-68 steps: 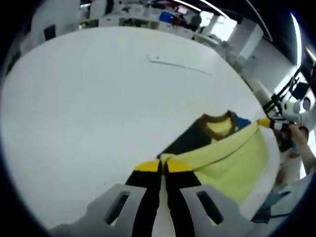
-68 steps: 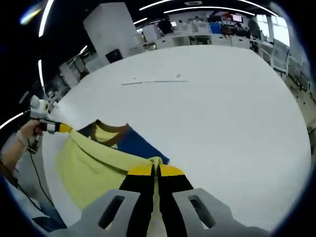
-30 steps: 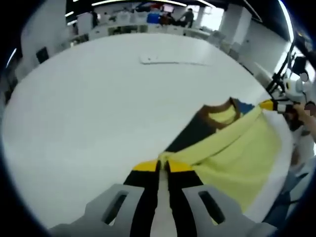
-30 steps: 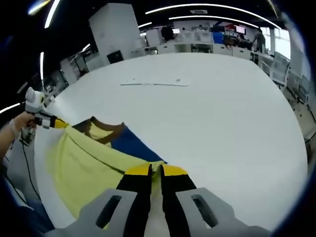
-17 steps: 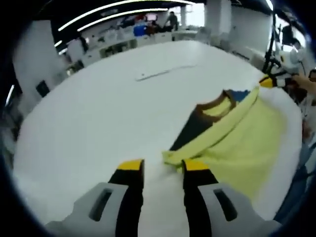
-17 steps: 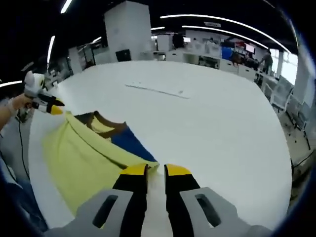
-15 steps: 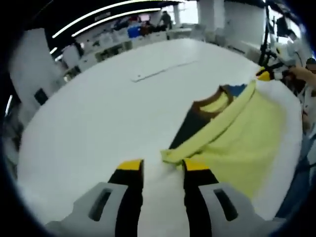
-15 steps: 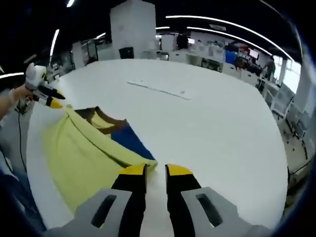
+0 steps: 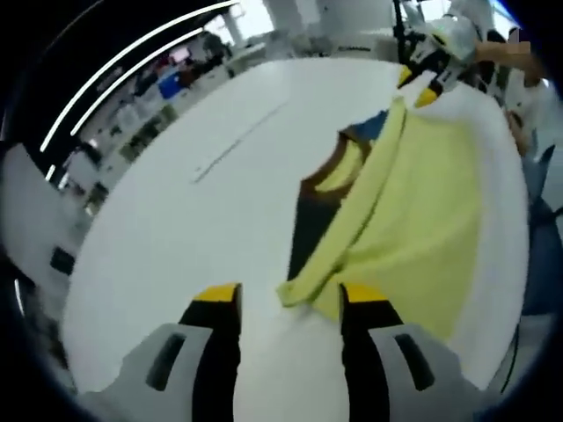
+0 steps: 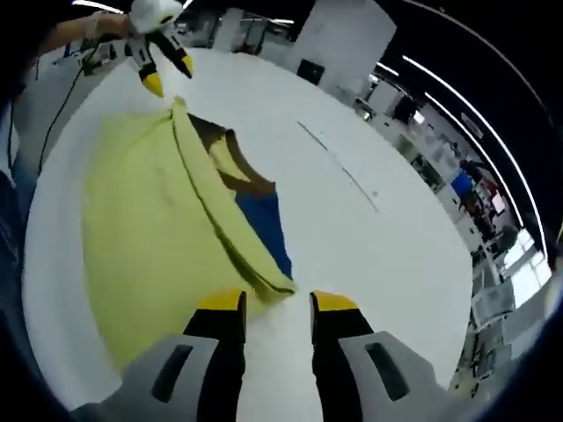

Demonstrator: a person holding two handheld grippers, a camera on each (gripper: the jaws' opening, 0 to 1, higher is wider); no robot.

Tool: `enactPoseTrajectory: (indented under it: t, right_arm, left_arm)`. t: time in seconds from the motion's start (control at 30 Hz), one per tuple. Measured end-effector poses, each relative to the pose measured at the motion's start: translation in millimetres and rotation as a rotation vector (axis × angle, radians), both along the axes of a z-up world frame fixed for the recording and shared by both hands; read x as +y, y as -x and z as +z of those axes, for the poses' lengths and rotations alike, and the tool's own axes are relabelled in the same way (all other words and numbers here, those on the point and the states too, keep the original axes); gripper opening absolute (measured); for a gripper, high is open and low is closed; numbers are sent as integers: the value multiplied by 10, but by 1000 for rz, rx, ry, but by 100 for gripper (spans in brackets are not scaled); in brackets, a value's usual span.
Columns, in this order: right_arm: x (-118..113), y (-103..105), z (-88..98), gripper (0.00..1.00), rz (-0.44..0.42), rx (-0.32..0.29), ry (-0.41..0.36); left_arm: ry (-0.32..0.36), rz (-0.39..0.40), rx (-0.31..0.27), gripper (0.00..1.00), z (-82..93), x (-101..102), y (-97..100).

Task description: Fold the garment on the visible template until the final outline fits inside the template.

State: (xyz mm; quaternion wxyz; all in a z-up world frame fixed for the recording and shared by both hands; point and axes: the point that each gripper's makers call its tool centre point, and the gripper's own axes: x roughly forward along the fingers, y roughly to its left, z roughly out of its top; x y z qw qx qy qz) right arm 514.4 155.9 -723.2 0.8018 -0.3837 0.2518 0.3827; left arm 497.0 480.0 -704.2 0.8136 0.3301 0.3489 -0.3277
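Observation:
A yellow-green shirt (image 9: 413, 202) with a brown collar (image 9: 321, 180) and a dark blue panel (image 9: 303, 229) lies on the white table (image 9: 149, 229). Its lower part is folded up over the body. My left gripper (image 9: 290, 297) is open, and one corner of the fold (image 9: 295, 290) lies loose between its yellow tips. My right gripper (image 10: 277, 303) is also open, at the other corner of the fold (image 10: 273, 283). Each gripper appears across the shirt in the other's view, the right gripper (image 9: 415, 86) and the left gripper (image 10: 169, 75) both open. The shirt (image 10: 141, 220) shows its blue panel (image 10: 264, 220).
A thin grey line (image 9: 233, 145) is marked on the table beyond the shirt, also visible as a line (image 10: 339, 167). The table's edge (image 9: 515, 290) runs close along the shirt's near side. A person's hand (image 9: 497, 53) holds the far gripper. Desks and shelves stand in the background.
Both grippers were shut on the fold's corners, then opened and let the fold drop onto the shirt. Both cameras have since rolled and drawn slightly back.

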Motion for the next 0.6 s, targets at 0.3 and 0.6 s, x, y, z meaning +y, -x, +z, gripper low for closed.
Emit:
enactPoseTrajectory:
  t: [0.3,0.6]
  right_arm:
    - [59,-13,-136,23,112,1,93]
    - [86,-77,-194,21,159,13,110]
  left_arm:
    - [-99,-122,8,31,-206,-60,53]
    - [-176,-207,-48,32,-289,-109,5]
